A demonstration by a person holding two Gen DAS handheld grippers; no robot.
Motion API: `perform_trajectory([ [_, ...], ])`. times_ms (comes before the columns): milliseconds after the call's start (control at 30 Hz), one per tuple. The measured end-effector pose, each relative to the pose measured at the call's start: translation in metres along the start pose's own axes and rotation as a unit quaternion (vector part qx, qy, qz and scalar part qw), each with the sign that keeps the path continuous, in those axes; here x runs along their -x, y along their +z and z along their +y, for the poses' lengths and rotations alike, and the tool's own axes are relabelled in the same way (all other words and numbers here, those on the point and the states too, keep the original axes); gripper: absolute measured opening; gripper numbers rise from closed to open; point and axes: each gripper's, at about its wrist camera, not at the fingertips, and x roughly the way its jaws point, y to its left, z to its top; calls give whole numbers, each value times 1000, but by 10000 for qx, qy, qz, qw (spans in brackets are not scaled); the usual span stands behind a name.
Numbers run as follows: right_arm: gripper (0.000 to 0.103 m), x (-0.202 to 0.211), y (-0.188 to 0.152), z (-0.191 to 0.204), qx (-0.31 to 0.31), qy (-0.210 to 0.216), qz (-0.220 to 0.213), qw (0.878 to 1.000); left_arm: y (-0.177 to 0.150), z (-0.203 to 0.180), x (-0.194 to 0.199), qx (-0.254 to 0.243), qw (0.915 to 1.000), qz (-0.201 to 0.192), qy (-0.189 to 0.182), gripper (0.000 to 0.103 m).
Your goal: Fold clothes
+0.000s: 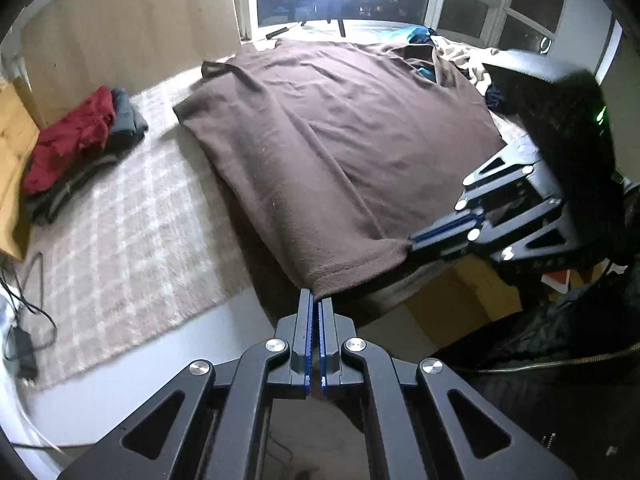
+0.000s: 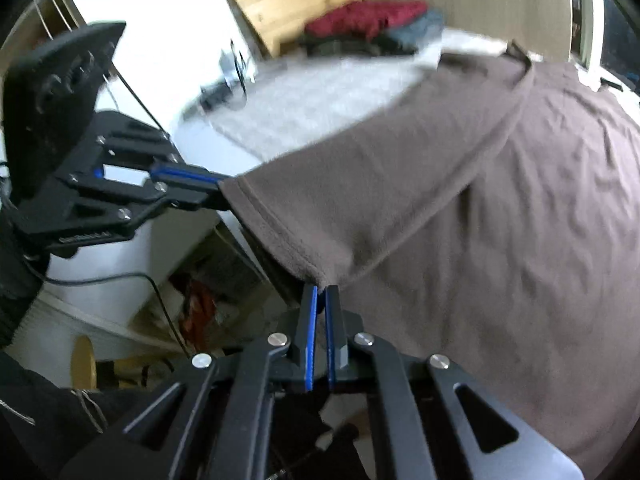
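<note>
A large brown garment (image 1: 340,128) lies spread over the bed, its near hem lifted off the edge. My left gripper (image 1: 316,296) is shut on the hem's left corner. To the right, my right gripper (image 1: 410,245) is shut on the hem's other corner. In the right wrist view the same brown garment (image 2: 460,208) fills the right side. There my right gripper (image 2: 321,287) pinches the hem, and my left gripper (image 2: 224,189) grips the cloth at the left.
A pile of folded clothes (image 1: 76,140), red on top, sits at the bed's far left on a checked blanket (image 1: 120,240). Loose garments (image 1: 460,56) lie near the window. Cables (image 1: 28,312) hang at the left. Clutter (image 2: 192,304) lies below the bed edge.
</note>
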Motion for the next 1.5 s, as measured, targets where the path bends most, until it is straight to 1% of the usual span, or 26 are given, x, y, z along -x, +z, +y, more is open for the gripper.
perform_trajectory([
  [100, 4, -9, -8, 0, 116, -215, 308, 9992, -12, -9, -41, -180, 9981, 573, 141, 5],
  [133, 4, -10, -9, 0, 148, -191, 400, 9989, -15, -10, -43, -236, 9978, 586, 195, 5],
  [167, 5, -10, -9, 2, 205, -188, 498, 9984, -15, -11, -40, -265, 9980, 526, 210, 10],
  [200, 5, -8, -9, 4, 290, -207, 604, 9975, -15, -11, -36, -254, 9982, 494, 236, 12],
  [267, 11, -2, -8, 6, 407, -189, 716, 9964, -13, -8, -27, -112, 9986, 441, 267, 11],
  [400, 15, 25, 5, -10, -18, 195, 117, 9997, -1, -2, -9, 332, 9994, -15, -11, 13],
  [467, 15, 21, 14, -18, -157, 66, -108, 9998, 5, 1, 0, 553, 9981, -243, -151, 16],
  [533, 15, 3, 21, -27, -233, -94, -114, 9996, 8, 2, -10, 730, 9967, -290, -220, 16],
  [600, 15, -13, 23, -37, -303, -199, 67, 9993, 9, 3, -32, 904, 9956, -179, -170, 16],
  [667, 15, -10, 21, -45, -318, -249, 219, 9989, 3, 5, -48, 1057, 9944, 25, 7, 16],
  [733, 15, -8, 19, -52, -333, -299, 372, 9983, -5, 8, -40, 1315, 9913, -59, 63, 18],
  [767, 15, -2, 21, -57, -413, -271, 342, 9982, -9, 11, -32, 1493, 9886, -118, 131, 19],
  [800, 16, 8, 25, -63, -574, -181, 192, 9980, -14, 14, -23, 1706, 9849, -200, 235, 25],
  [833, 21, 19, 30, -70, -735, -92, 42, 9972, -20, 16, -14, 1959, 9794, -313, 381, 31],
  [867, 34, 28, 36, -76, -916, -22, -120, 9957, -24, 19, -8, 2230, 9728, -416, 474, 42],
  [900, 41, 36, 47, -83, -1101, 8, -326, 9934, -26, 21, -6, 2435, 9675, -488, 477, 46],
  [933, 51, 42, 58, -88, -1212, -16, -527, 9912, -25, 20, -6, 2532, 9649, -534, 449, 46],
  [1000, 52, 46, 84, -93, -1244, -196, -774, 9890, -21, 17, -14, 2552, 9645, -485, 474, 49],
  [1133, 52, 32, 141, -95, -1271, -390, -1059, 9855, -11, 8, -34, 2469, 9665, -271, 638, 50],
  [1233, 52, 11, 183, -104, -1351, -711, -1042, 9828, -7, 8, -41, 2459, 9648, -127, 920, 48],
  [1267, 52, 3, 197, -108, -1401, -795, -993, 9819, -7, 8, -41, 2456, 9653, -132, 875, 42],
  [1300, 52, -6, 210, -111, -1441, -863, -917, 9815, -8, 9, -42, 2459, 9664, -170, 722, 31],
  [1333, 52, -19, 222, -114, -1467, -949, -830, 9811, -8, 10, -42, 2457, 9674, -209, 585, 27],
  [1367, 52, -33, 235, -118, -1494, -1035, -743, 9805, -10, 12, -41, 2447, 9681, -247, 467, 18],
  [1400, 52, -48, 246, -121, -1513, -1122, -626, 9801, -11, 14, -40, 2437, 9688, -286, 349, 14],
  [1500, 52, -97, 273, -127, -1525, -1398, -203, 9782, -16, 19, -37, 2406, 9698, -400, -4, 10],
])
